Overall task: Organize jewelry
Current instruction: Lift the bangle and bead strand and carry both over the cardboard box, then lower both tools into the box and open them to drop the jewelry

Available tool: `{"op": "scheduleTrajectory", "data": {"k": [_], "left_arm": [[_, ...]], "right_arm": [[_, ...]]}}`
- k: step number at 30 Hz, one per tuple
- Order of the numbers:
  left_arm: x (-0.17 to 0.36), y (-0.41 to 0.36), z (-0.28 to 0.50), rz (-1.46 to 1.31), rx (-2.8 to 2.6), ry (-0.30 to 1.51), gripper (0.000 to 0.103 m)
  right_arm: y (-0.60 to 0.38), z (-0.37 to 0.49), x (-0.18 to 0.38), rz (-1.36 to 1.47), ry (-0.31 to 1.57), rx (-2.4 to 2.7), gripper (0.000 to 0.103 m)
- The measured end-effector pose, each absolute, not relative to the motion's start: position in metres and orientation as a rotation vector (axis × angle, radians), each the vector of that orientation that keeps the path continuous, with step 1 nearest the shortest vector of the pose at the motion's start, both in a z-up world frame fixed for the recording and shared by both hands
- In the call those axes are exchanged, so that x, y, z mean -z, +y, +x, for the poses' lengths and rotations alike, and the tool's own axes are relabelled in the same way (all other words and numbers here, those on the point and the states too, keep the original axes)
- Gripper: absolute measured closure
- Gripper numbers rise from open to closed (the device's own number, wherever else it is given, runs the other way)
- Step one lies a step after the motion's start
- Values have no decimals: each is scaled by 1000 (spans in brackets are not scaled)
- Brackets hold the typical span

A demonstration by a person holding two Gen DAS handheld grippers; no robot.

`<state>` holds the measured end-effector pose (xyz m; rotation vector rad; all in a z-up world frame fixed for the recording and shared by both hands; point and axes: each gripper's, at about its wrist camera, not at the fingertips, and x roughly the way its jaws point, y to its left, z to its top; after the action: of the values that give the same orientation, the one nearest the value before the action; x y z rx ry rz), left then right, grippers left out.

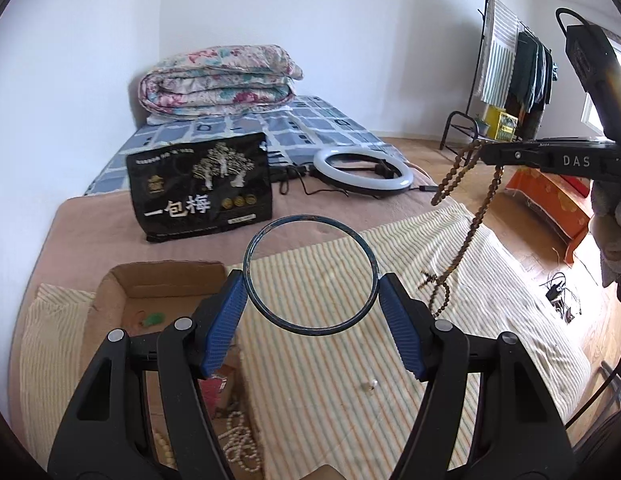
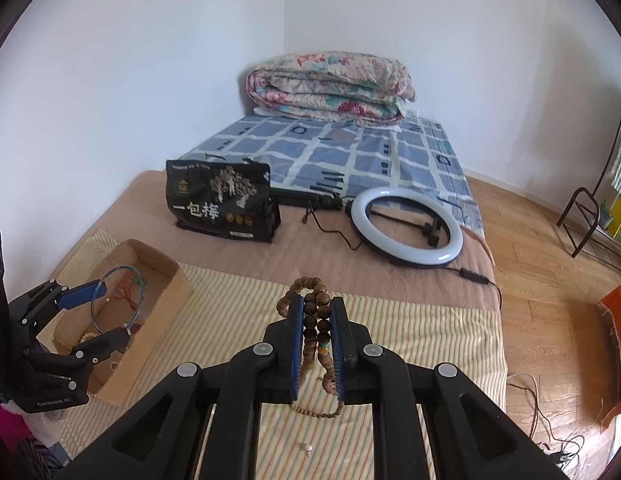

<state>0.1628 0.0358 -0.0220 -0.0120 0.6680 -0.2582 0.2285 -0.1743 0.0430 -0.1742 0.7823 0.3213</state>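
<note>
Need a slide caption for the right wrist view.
Right gripper clamps brown beads above the striped cloth; left gripper holds a bangle over the box.

One bangle [image 1: 310, 276], one brown bead strand [image 1: 466, 220], one cardboard box [image 2: 150, 264], one ring light [image 2: 406, 232], one black bag [image 2: 222, 204]

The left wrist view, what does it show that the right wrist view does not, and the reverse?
Only the left wrist view shows the white bead strand near the box and the clothes rack with hanging clothes.

Only the right wrist view shows the wooden bead necklace clamped close between the right claw pads.

Both show the blue bangle held by the left claw, the cardboard box, the black bag, the ring light and the folded quilt.
</note>
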Motion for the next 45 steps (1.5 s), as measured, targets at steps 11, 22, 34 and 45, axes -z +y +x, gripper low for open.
{"op": "scheduleTrajectory", "data": {"k": [11, 22, 34, 45], "left_arm": [[13, 101, 132, -22, 165, 655, 33], [37, 157, 112, -24, 96, 710, 33], [68, 166, 104, -8, 110, 791, 33], [81, 175, 111, -52, 122, 840, 33]], "right_arm": [[-117, 216, -87, -171, 696, -424, 92], [-46, 212, -101, -186, 654, -547, 92], [21, 218, -96, -170, 644, -648, 92], [52, 244, -46, -174, 733, -662, 92]]}}
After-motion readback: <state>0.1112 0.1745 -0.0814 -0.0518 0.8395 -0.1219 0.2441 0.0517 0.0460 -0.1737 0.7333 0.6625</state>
